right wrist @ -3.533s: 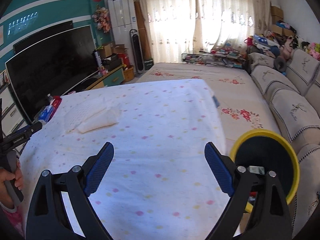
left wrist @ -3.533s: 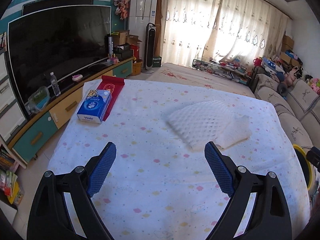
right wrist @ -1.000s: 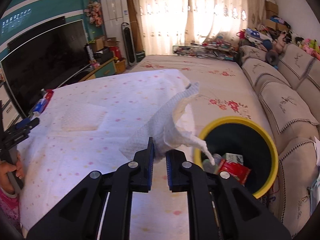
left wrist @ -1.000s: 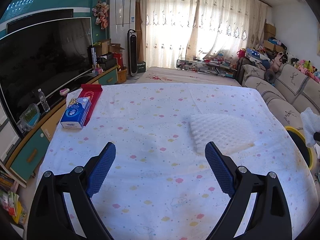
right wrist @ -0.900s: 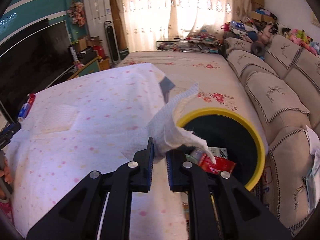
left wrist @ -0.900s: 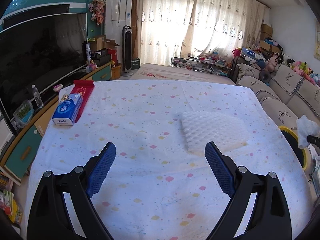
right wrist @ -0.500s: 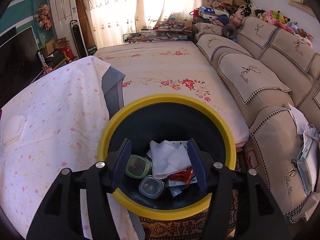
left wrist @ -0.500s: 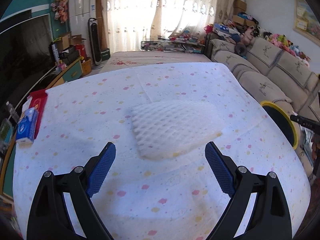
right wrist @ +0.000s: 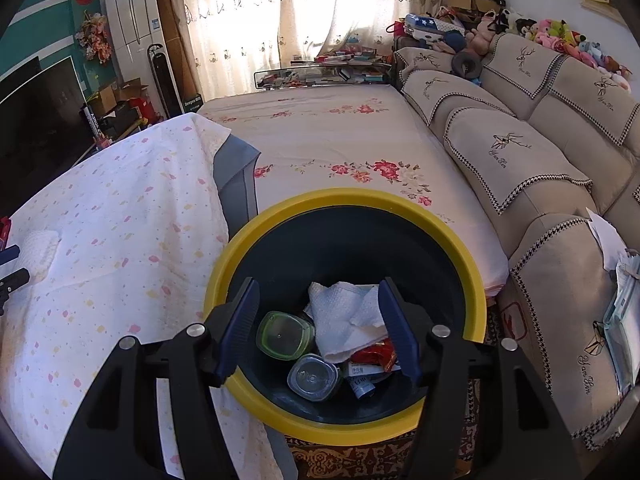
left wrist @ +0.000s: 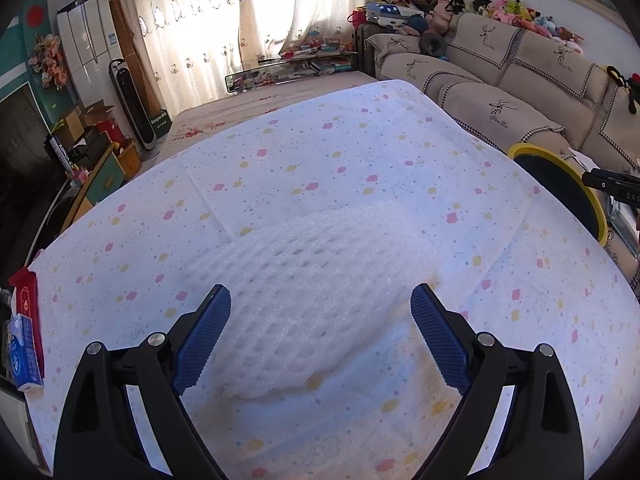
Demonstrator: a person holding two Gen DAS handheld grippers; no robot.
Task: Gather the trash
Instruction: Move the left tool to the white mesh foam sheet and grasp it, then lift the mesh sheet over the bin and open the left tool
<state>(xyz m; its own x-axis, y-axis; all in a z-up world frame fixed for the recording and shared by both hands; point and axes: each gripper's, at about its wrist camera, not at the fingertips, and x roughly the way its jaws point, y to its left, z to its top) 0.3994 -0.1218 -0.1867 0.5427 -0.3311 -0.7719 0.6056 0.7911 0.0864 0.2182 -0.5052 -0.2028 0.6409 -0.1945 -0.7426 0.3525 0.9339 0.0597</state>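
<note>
Paper towel (right wrist: 344, 320) moved from right gripper (right wrist: 318, 330) into bin (right wrist: 476, 280) | right jaws released, empty | left gripper (left wrist: 320, 344) wide apart at foam net (left wrist: 312, 280) | net remains on worktop (left wrist: 360, 152)

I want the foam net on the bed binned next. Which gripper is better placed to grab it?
Left. The left gripper hangs open right over the foam net, which lies between its jaws. The right gripper is open above the trash bin, away from the net.
</note>
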